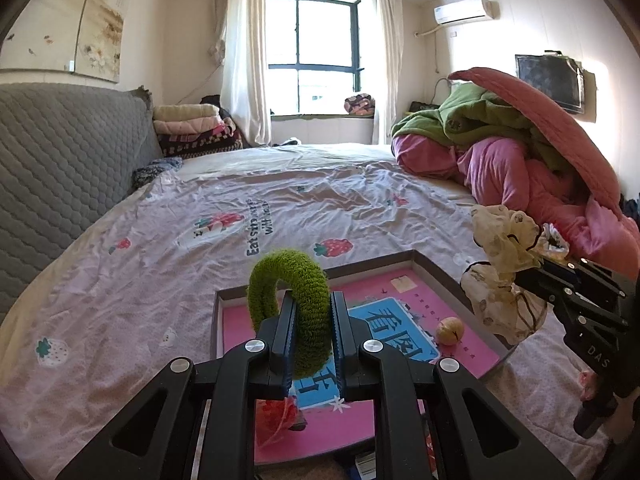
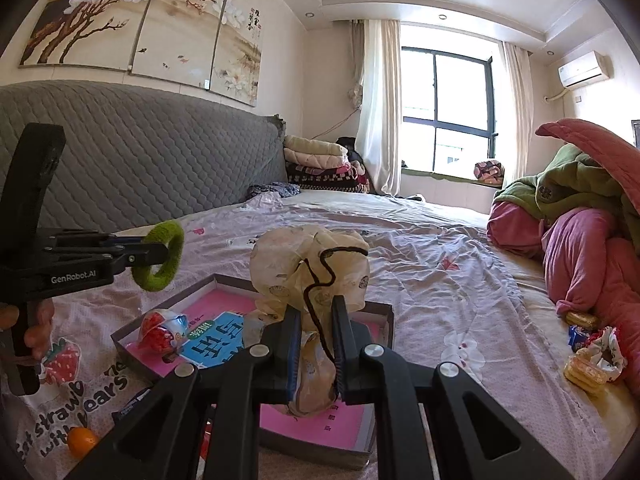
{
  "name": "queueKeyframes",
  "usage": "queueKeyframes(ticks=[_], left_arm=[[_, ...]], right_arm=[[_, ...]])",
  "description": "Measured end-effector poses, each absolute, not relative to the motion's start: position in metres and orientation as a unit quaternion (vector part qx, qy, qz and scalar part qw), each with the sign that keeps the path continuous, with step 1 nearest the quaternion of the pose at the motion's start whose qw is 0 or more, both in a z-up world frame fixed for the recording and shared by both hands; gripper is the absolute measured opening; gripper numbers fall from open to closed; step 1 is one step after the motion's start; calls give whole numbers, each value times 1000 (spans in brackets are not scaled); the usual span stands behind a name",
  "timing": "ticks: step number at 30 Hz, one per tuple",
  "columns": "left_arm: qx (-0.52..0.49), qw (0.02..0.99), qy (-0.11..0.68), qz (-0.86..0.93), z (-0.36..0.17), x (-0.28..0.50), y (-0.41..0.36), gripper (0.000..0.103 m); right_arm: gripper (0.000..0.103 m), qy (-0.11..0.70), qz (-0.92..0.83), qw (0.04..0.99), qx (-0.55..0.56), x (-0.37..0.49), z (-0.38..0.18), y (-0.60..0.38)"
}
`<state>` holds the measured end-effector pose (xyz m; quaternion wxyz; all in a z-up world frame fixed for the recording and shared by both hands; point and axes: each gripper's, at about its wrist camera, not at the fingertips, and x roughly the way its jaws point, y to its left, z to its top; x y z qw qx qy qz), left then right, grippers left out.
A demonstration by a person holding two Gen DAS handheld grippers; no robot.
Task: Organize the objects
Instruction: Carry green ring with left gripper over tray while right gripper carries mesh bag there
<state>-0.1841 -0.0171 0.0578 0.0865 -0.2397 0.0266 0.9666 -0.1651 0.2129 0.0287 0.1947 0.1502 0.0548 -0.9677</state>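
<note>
- Closest to the left wrist camera, the left gripper point(image 1: 313, 322) is clamped on a fuzzy green ring point(image 1: 289, 304), which stands upright between the pads and rises above the fingertips.
- Nearest the right wrist camera, the right gripper point(image 2: 316, 316) is clamped on a cream sheer scrunchie point(image 2: 310, 266) with dark trim; the bunched fabric bulges above the fingertips and hangs below them.
- Under both grippers lies a shallow grey-rimmed tray point(image 1: 436, 266) with a pink-and-blue printed floor, set on the bed sheet point(image 1: 160, 240).
- Inside the tray, a small round yellowish ball point(image 1: 449, 330) rests near the right wall, and a red-and-white wrapped item point(image 2: 162, 330) lies at the tray's left end in the right wrist view.
- Beside the tray on the sheet sits a small orange fruit point(image 2: 81, 442).
- Farther right, wrapped biscuits point(image 2: 585, 368) lie near a heap of pink and green quilts point(image 1: 520, 152).
- Along the left stands a grey quilted headboard point(image 2: 140, 160), with folded blankets point(image 1: 196, 128) at its far end.
- Farthest away, a curtained window point(image 1: 316, 56) fills the back wall.
</note>
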Motion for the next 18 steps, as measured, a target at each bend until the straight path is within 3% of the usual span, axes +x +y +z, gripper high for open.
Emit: queueKeyframes(ticks=[18], left_arm=[[-276,80,25,958,37,-209,-17,16]], right_arm=[[15,50,-964,202,164,-177,25,208]])
